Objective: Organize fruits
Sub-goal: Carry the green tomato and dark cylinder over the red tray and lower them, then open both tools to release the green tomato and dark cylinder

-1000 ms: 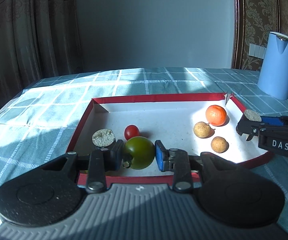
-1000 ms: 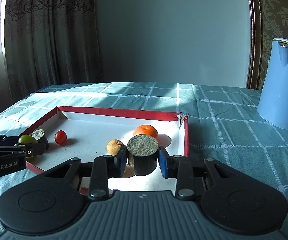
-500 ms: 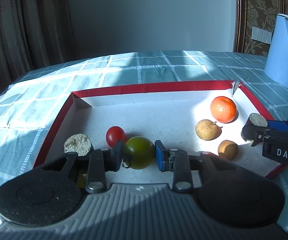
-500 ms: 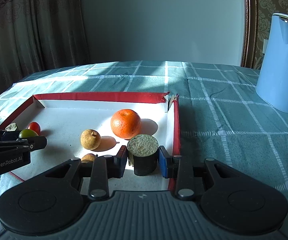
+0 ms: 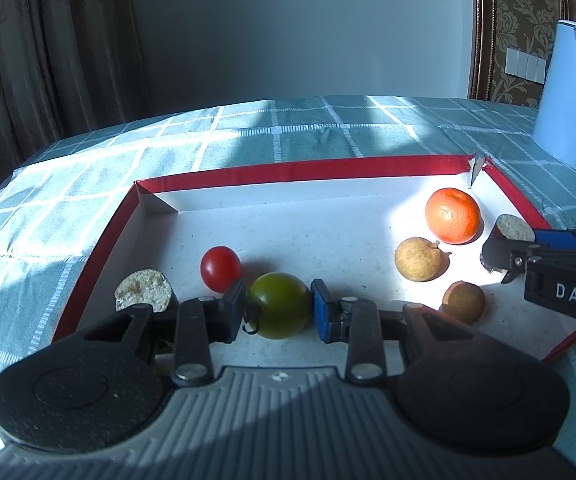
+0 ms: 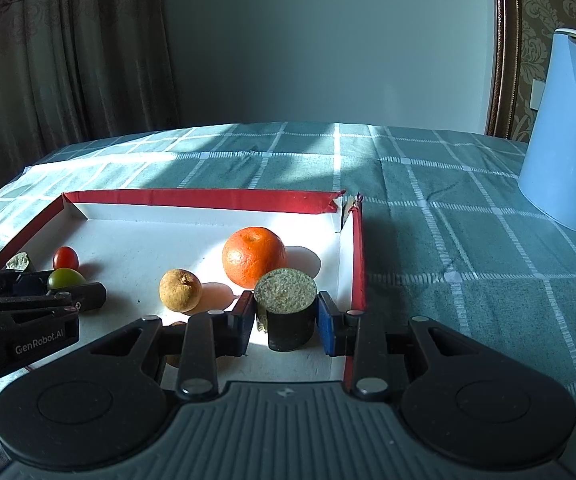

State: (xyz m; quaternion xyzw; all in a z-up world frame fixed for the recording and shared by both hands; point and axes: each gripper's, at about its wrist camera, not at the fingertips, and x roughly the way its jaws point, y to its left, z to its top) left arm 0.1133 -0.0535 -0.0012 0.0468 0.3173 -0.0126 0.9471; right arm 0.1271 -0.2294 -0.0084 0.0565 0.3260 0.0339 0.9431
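A red-rimmed white tray [image 5: 311, 172] holds the fruit. My left gripper [image 5: 278, 312] is shut on a green tomato [image 5: 280, 310], low over the tray's near left part. A red cherry tomato [image 5: 220, 268] and a dark cut cylinder with a pale top [image 5: 144, 295] sit just left of it. My right gripper [image 6: 286, 318] is shut on a second dark cut cylinder [image 6: 286, 308], low at the tray's right side, by the wall [image 6: 357, 256]. An orange [image 6: 254, 256] and two small tan fruits, one further back [image 5: 417, 258] and one nearer [image 5: 463, 302], lie near it.
A light blue kettle [image 6: 567, 128] stands on the teal checked tablecloth [image 6: 467, 240] to the right of the tray. Curtains hang behind the table on the left. The right gripper also shows in the left wrist view [image 5: 495, 258].
Both grippers have moved forward and down over the tray, each still holding its item. The fruits in the tray have not moved.
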